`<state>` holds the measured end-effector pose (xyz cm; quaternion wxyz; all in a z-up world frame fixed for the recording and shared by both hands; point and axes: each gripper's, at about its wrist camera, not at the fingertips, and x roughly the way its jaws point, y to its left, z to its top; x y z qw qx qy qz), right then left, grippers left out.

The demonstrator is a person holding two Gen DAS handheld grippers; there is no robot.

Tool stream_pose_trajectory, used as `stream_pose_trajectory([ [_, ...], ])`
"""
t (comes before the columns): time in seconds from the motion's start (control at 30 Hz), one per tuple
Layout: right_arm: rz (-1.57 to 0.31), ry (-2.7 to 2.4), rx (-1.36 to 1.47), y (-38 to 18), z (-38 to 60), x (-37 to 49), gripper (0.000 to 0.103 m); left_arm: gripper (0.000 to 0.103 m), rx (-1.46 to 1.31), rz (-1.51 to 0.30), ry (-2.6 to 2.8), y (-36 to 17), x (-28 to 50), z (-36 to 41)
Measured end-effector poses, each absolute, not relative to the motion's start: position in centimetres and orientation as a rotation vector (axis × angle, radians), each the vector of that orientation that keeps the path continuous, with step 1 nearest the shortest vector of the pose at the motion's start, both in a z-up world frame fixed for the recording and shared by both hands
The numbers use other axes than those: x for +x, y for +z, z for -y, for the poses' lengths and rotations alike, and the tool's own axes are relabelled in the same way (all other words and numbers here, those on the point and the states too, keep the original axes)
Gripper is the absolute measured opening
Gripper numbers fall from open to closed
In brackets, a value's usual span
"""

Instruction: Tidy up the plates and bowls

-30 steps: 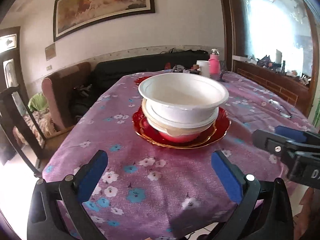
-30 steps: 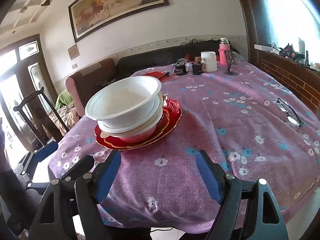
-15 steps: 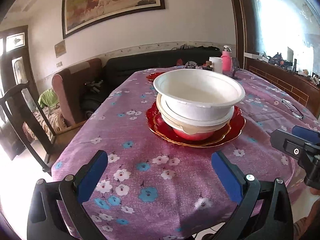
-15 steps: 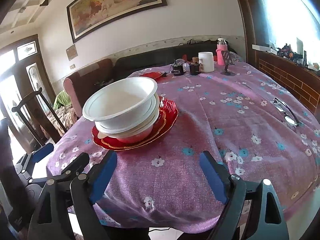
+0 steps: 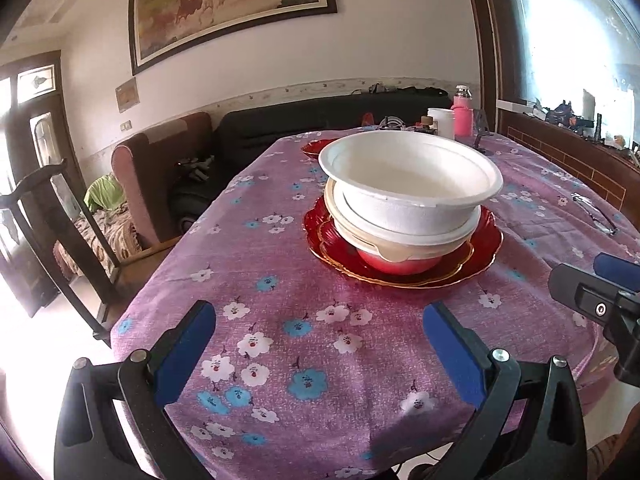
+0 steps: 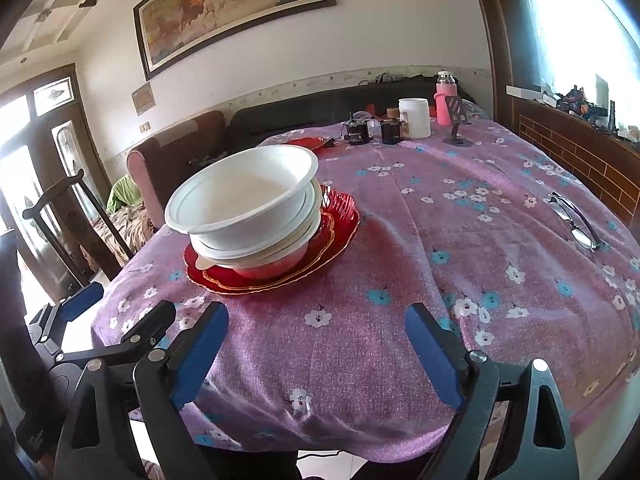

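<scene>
A white bowl [image 5: 408, 176] tops a stack of a cream bowl [image 5: 400, 240] and a pink bowl [image 5: 400, 266] on red glass plates [image 5: 484, 248] on the purple flowered tablecloth. The stack also shows in the right wrist view [image 6: 244, 196], on the red plates [image 6: 340, 216]. Another red plate [image 6: 306, 143] lies farther back. My left gripper [image 5: 316, 348] is open and empty, short of the stack at the table's near edge. My right gripper [image 6: 316, 344] is open and empty, to the right of the stack and short of it.
At the far end stand a white mug [image 6: 414, 118], a pink bottle [image 6: 444, 98], small dark jars [image 6: 390, 130] and a phone stand [image 6: 456, 120]. Glasses [image 6: 574, 220] lie at the right. A chair [image 5: 60, 216] and armchair [image 5: 160, 176] stand left of the table.
Both grippers have drawn back a little from the table and shifted slightly; the stack sits a bit farther right in the left wrist view. Both stay open and empty.
</scene>
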<state>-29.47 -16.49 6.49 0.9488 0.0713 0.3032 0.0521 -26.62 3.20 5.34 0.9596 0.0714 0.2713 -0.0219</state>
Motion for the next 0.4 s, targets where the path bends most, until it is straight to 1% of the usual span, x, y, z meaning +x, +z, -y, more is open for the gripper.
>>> stream_pose_trajectory([
  [0.4, -0.615, 0.105, 0.148, 6.52, 16.37, -29.56, 0.093, 0.103, 0.143, -0.566, -0.014, 5.47, -27.13, -4.04],
])
